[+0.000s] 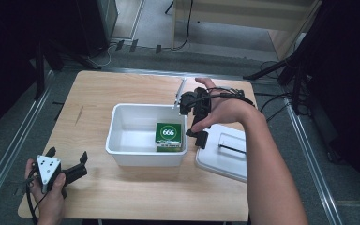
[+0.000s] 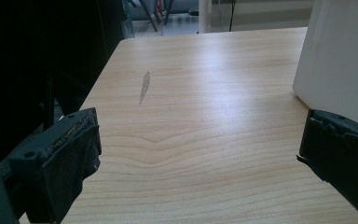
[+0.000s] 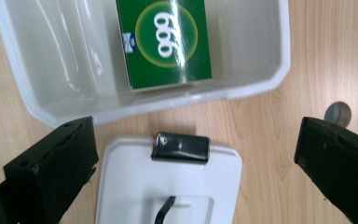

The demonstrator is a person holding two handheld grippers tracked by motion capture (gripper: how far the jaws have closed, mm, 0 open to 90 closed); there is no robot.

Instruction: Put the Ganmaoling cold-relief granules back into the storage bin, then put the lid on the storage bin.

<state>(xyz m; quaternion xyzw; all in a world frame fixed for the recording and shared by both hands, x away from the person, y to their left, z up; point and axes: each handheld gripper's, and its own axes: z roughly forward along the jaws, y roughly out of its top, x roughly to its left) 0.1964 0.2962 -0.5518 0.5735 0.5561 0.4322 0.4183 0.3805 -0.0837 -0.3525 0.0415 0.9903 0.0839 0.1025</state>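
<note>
1. High view: my right hand-held gripper (image 1: 198, 123) hangs over the near right corner of the white bin (image 1: 122, 140), jaws spread wide with nothing between them. One green box (image 1: 170, 136) marked 666 lies inside the bin against its right wall. One white lid (image 1: 225, 157) lies flat on the bench (image 1: 93, 89), just right of the bin. My left hand-held gripper (image 1: 67, 154) rests at the near left corner of the bench, well apart from the bin, jaws wide and empty. I judge the box is stowed and the step in hand is fetching the lid.

2. Left gripper view: both my black jaws stand far apart over bare wood, and the bin's outer wall (image 2: 340, 60) rises at the right. A pale scuff (image 2: 144, 87) marks the bench farther off.

3. Right gripper view: looking down between my open jaws, I see the bin (image 3: 37, 107) with the green box (image 3: 168, 42) in it, and below it the lid (image 3: 130, 186) with one black clip (image 3: 181, 147) at its edge and a dark handle (image 3: 166, 207) at its middle. One small grey round thing (image 3: 337, 113) sits on the wood; what it is I cannot tell. The next move, I reckon, calls for lowering onto the handle, closing, and lifting the lid level over the bin.
</note>
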